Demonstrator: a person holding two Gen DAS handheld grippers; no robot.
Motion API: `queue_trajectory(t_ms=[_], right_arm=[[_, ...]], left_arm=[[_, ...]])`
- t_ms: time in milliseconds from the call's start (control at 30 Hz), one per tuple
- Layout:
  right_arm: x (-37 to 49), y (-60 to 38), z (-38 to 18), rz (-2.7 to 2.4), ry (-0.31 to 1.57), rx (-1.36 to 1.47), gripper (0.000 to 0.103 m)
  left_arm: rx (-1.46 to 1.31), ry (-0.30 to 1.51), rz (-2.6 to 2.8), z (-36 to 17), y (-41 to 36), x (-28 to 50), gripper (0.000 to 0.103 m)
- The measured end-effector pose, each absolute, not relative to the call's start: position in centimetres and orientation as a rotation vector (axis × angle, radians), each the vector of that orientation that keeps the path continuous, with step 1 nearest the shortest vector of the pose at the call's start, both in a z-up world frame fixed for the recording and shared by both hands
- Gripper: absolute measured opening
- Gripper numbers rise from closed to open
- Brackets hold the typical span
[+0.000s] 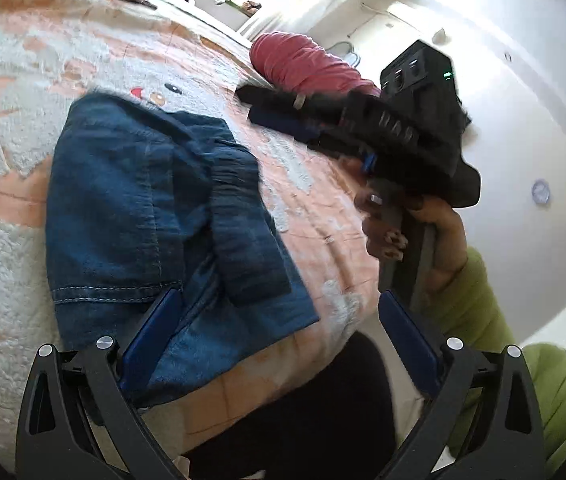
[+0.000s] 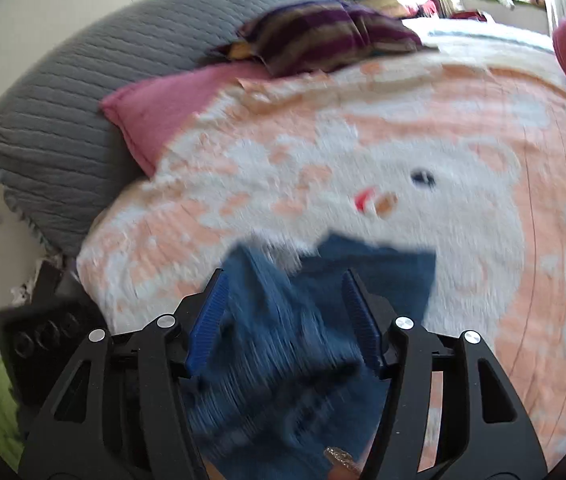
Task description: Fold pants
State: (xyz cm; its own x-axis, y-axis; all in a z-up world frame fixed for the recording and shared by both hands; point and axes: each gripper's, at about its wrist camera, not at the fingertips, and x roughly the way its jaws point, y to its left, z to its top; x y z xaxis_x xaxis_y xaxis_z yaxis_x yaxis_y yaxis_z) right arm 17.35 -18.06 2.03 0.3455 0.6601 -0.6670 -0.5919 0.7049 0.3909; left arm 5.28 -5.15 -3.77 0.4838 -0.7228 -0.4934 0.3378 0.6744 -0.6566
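The blue denim pants (image 1: 155,216) lie folded in a compact bundle near the bed's edge on a peach and white blanket (image 1: 23,92). My left gripper (image 1: 279,328) is open just above the bundle's near end and holds nothing. The right gripper (image 1: 283,108) shows in the left wrist view, held in a hand above the blanket past the pants. In the right wrist view the right gripper (image 2: 287,312) is open, with the blurred pants (image 2: 283,344) below and between its fingers, not pinched.
A grey pillow (image 2: 55,120), a pink pillow (image 2: 163,112) and a striped cushion (image 2: 323,36) lie at the bed's head. A red bolster (image 1: 303,64) lies at the far side. The person's green sleeve (image 1: 523,344) and dark trousers (image 1: 303,408) are at the bed's edge.
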Motion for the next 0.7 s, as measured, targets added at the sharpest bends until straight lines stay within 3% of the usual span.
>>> queue_trajectory(t_ms=[133, 367, 500, 700], right_arm=[[17.0, -17.8, -1.3, 0.721, 0.999, -0.012, 0.052], [16.6, -18.0, -2.5, 0.638, 0.986, -0.05, 0.054], [15.4, -19.5, -0.5, 0.655, 0.92, -0.001, 0.069], [11.3, -22.0, 2.2, 0.652, 0.787, -0.045, 0.08]], left_arm=[[-0.465, 0.842, -0.673, -4.0, -5.1, 5.1, 0.098], [-0.447, 0.838, -0.685, -3.8, -5.3, 4.7, 0.098], [-0.446, 0.798, -0.671, -2.5, -3.8, 3.6, 0.098], [-0.409, 0.731, -0.472, 0.1, 0.1, 3.4, 0.098]])
